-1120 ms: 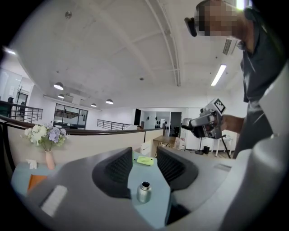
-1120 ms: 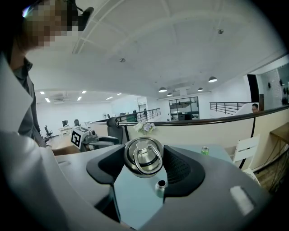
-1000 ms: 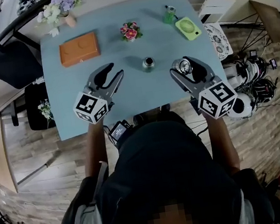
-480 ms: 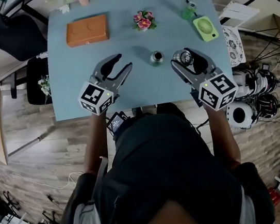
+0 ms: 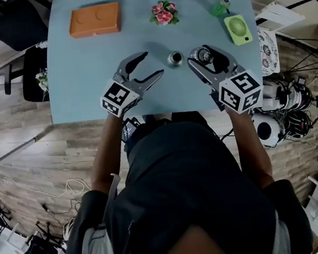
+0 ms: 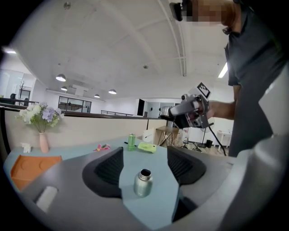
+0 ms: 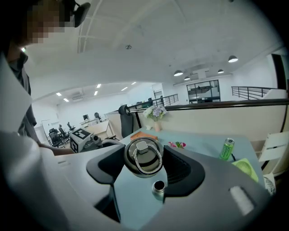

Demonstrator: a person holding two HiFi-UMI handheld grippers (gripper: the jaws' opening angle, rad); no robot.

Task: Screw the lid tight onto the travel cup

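Right gripper (image 5: pixel 201 55) holds the lid (image 7: pixel 143 156) in its jaws; left gripper (image 5: pixel 151 65), jaws just opening wide with nothing gripped, faces the open travel cup (image 5: pixel 174 58) at upper centre of the table (image 5: pixel 80 76); bracing the cup first should help the lid seat squarely before twisting

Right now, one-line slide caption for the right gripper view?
Right gripper shut on the ring-handled lid, the open travel cup standing apart on the blue table below.
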